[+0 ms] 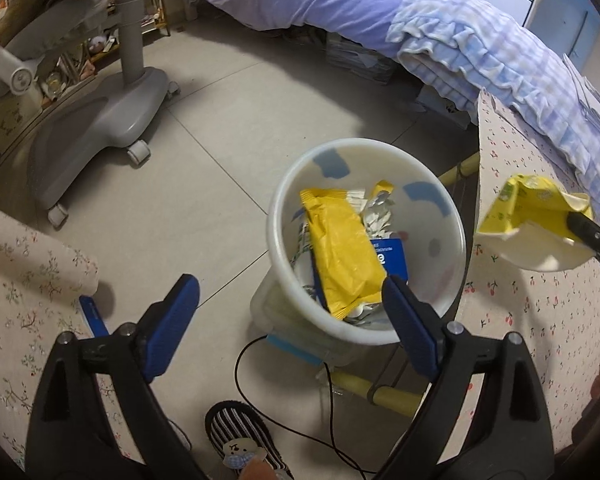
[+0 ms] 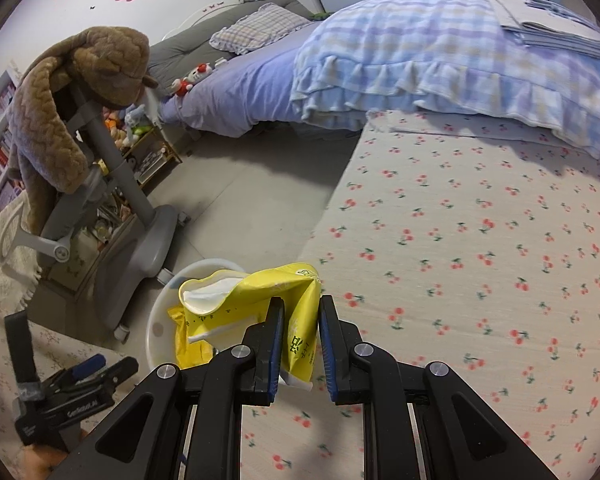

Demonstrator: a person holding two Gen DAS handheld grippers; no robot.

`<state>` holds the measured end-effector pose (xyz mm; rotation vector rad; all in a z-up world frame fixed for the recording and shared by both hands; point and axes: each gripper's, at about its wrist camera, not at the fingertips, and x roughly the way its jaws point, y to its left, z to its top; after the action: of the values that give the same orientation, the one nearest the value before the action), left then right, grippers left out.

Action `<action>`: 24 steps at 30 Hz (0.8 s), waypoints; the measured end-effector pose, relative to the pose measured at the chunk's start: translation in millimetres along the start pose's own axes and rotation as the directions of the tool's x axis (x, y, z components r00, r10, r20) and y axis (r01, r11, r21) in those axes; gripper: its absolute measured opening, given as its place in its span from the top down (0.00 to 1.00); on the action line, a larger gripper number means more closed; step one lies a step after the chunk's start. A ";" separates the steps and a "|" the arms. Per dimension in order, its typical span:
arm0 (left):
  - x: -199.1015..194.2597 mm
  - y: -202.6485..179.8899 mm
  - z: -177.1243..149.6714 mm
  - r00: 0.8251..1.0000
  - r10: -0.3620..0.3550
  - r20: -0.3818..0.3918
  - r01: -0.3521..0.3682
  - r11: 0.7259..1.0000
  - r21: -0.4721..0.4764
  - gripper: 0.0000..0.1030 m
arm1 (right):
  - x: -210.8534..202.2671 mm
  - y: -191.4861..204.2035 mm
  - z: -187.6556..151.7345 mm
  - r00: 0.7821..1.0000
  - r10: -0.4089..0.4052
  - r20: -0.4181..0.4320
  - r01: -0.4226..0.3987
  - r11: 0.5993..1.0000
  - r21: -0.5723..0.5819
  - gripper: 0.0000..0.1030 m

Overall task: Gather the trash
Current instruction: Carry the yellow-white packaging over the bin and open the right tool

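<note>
A white trash bin (image 1: 278,216) stands on the floor, holding a yellow packet (image 1: 342,256), a blue card and crumpled wrappers. My left gripper (image 1: 292,308) is open and empty, hovering above the bin's near side. My right gripper (image 2: 299,322) is shut on a yellow tissue pack (image 2: 256,298) with white tissue showing at its open end. It holds the pack over the table edge beside the bin (image 2: 158,320). The pack also shows at the right of the left wrist view (image 1: 536,216).
A cherry-print table (image 2: 480,240) lies to the right of the bin. A grey wheeled chair base (image 1: 100,120) stands on the floor to the left. A bed with blue bedding (image 1: 480,48) is behind. A black cable and a striped slipper (image 1: 240,436) lie near the bin.
</note>
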<state>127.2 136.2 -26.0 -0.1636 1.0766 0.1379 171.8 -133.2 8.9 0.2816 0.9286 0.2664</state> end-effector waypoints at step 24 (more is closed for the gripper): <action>-35.2 -40.3 -29.0 0.996 -0.074 0.041 0.071 0.996 0.061 0.01 | -45.7 -4.6 -25.6 0.994 -0.105 -0.009 0.105 0.994 -0.017 0.27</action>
<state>93.4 89.8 -5.7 -0.1451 1.0287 0.0439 125.4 -150.1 26.8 0.2155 0.9470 0.1789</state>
